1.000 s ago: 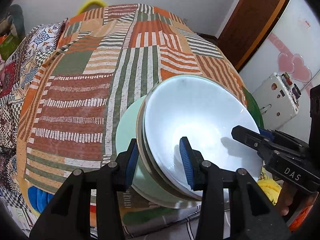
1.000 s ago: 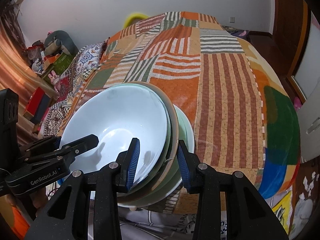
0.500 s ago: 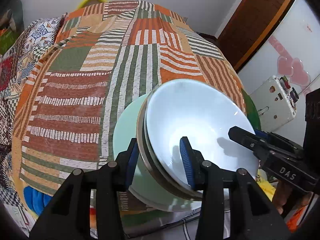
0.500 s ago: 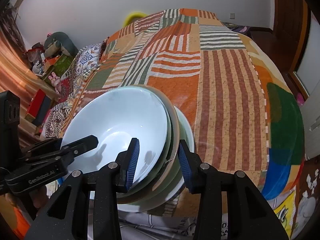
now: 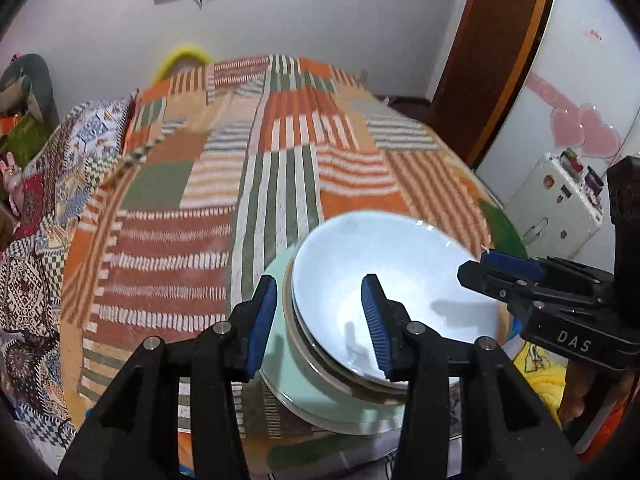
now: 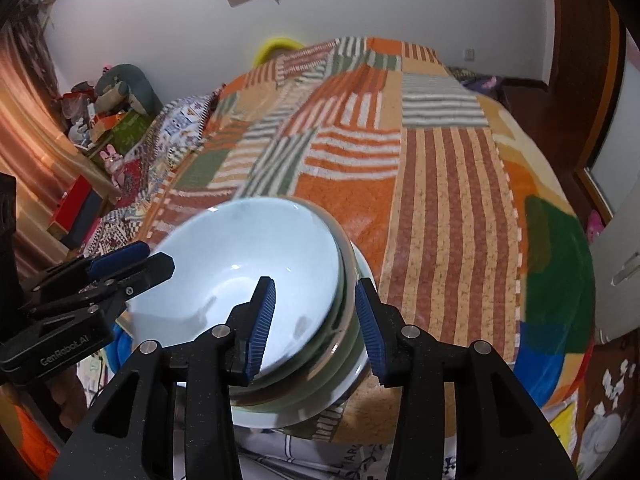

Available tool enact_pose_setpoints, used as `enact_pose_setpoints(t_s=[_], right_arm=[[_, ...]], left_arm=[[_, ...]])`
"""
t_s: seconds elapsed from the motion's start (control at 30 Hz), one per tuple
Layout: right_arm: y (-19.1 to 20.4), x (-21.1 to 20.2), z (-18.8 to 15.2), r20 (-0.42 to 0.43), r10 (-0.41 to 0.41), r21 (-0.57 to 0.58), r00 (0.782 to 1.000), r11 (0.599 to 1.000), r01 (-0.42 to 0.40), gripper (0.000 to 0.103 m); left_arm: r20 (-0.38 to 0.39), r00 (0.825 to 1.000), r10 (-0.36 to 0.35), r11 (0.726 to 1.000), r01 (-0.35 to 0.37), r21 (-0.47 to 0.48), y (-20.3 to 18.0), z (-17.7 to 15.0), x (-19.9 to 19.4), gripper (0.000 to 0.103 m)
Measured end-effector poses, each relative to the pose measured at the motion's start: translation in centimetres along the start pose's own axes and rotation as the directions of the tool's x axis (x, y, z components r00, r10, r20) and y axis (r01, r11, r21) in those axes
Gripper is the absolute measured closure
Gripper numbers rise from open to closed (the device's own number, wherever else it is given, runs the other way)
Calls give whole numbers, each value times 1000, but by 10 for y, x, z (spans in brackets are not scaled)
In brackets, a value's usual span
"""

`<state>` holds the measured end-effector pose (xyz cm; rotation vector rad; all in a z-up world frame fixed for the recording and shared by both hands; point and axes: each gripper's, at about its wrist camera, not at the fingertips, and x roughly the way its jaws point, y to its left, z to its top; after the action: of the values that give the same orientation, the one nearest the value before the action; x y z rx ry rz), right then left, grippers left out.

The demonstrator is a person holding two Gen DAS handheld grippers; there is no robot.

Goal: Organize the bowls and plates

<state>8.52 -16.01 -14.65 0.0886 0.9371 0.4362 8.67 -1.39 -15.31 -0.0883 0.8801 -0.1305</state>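
A pale blue-white bowl (image 5: 380, 264) (image 6: 240, 256) tops a nested stack of bowls on a mint green plate (image 5: 304, 392) (image 6: 280, 416), at the near edge of the bed. My left gripper (image 5: 318, 324) (image 6: 132, 260) straddles the stack's left rim, one pad over the bowl's inside and one outside. A gap shows at the outer pad, so the jaws are open. My right gripper (image 6: 316, 324) (image 5: 500, 268) straddles the right rim the same way. Its pads do not press either, so it is open too.
The stack rests on a striped patchwork bedspread (image 5: 280, 180) that stretches away to the wall. Patterned pillows (image 6: 180, 128) and clutter lie to the left. A wooden door (image 5: 500, 60) and a small white cabinet (image 5: 556, 208) stand to the right.
My left gripper has risen, so the stack sits lower and smaller in its view and the outer pad has come off the rim. The right jaws have spread slightly.
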Motion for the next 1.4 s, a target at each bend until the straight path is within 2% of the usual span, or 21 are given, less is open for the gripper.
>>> enact_pose_setpoints(t_s=[0.13,0.23,0.4,0.57,0.63,0.7,0.8,0.87,1.0,1.07,1.27,1.4], right_arm=[[7,-17,5,54,2,-25,999,1000,-1,58],[13,-35,8,105,-3,-51,994,999,8,57],[19,-61,15,189,14,-72,982,997,-1,55],[29,-95,20,299,30,-104,954,995,2,50],[32,-111,21,348,37,-113,937,994,3,46],[34,-125,21,394,45,-119,918,993,2,43],[38,-141,20,449,56,-128,892,992,1,38],[40,-148,19,475,60,-134,878,991,4,34],[47,-158,17,514,69,-149,855,989,9,29],[48,-160,16,526,72,-153,847,988,11,23],[54,-160,14,546,82,-165,834,986,11,19],[54,-162,10,559,83,-162,825,987,11,10]], left_arm=[[45,999,-17,1000,18,-25,2,7,-18,59],[94,995,-20,999,22,-28,3,12,-37,59],[200,980,-10,1000,12,-9,-3,19,-76,59],[318,948,-5,1000,1,11,-11,22,-120,50],[360,933,3,1000,-11,18,-15,22,-134,48],[394,919,7,1000,-18,23,-18,21,-147,39],[451,893,12,999,-28,28,-22,17,-166,34],[471,882,15,999,-35,34,-26,13,-175,31],[520,854,25,998,-47,29,-30,8,-189,12],[541,841,26,998,-50,30,-32,5,-195,11],[568,822,36,998,-62,27,-36,0,-205,4],[575,817,36,998,-60,22,-36,-5,-209,3]])
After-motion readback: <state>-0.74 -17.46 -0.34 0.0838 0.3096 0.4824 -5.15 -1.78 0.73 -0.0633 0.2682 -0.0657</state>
